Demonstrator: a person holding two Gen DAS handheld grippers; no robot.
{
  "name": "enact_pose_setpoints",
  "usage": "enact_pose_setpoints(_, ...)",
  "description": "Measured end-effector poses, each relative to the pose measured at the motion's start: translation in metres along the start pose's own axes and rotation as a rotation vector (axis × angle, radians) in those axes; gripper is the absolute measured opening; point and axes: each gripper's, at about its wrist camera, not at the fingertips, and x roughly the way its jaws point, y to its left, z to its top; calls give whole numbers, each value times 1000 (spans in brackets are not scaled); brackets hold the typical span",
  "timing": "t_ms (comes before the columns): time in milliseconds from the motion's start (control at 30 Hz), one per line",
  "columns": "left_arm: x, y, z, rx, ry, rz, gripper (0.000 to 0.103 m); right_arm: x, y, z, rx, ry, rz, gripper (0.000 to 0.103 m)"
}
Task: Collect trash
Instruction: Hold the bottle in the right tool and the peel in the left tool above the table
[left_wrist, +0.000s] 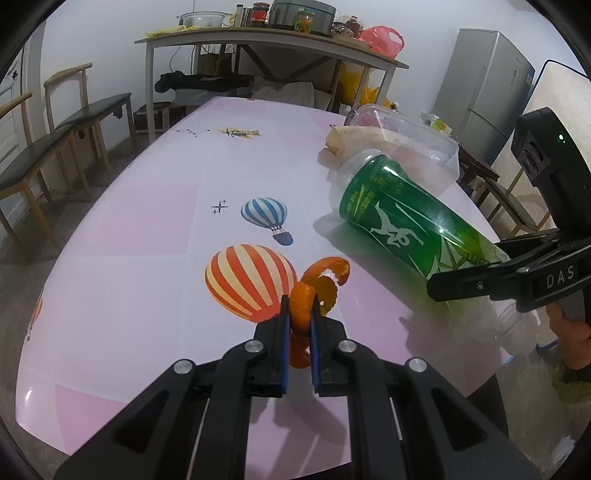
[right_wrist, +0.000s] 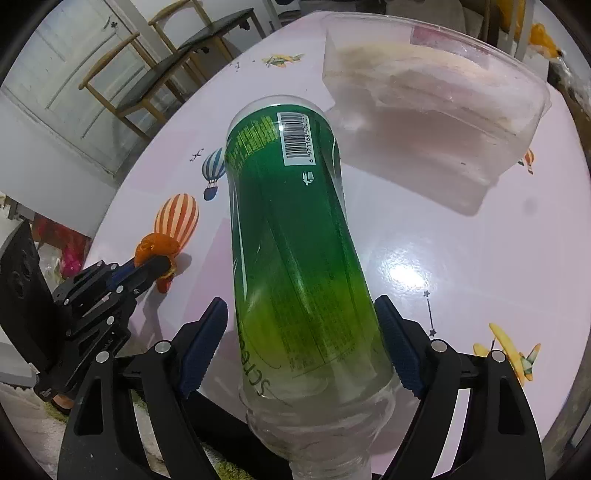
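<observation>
Pink balloon-printed table (left_wrist: 147, 229) filled both views, with a clear plastic tub (right_wrist: 436, 122) at its far side. Left gripper (left_wrist: 299, 321) pinched a curl of orange peel (left_wrist: 321, 284) just above the table, apparently lifted as trash. Right gripper (right_wrist: 303, 343) clasped a green-labelled plastic bottle (right_wrist: 291, 221) near its neck, base outward, barcode showing; that gripper read "DAS".

A glossy pink table (left_wrist: 140, 229) — printed with balloons — carries a clear plastic container (right_wrist: 436, 110).

left tool (left_wrist: 298, 317): fingers nearly closed, pinching | right tool (right_wrist: 301, 347): fingers spread wide, gripping, low near table edge
</observation>
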Motion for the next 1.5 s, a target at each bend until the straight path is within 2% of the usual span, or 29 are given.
enact_pose_setpoints(233, 1, 1, 0, 0, 4, -3, 8, 1, 0, 0, 6, 3, -17, 65)
enact_pose_setpoints(433, 2, -1, 1, 5, 4, -7, 8, -1, -2, -1, 9, -6, -16, 64)
enact_pose_setpoints(800, 6, -2, 1, 14, 11, -17, 8, -10, -19, -13, 85, -6, 42, 64)
enact_pose_setpoints(1500, -8, -15, 3, 52, -22, -11, 8, -37, -28, -29, 88, -93, 68, 64)
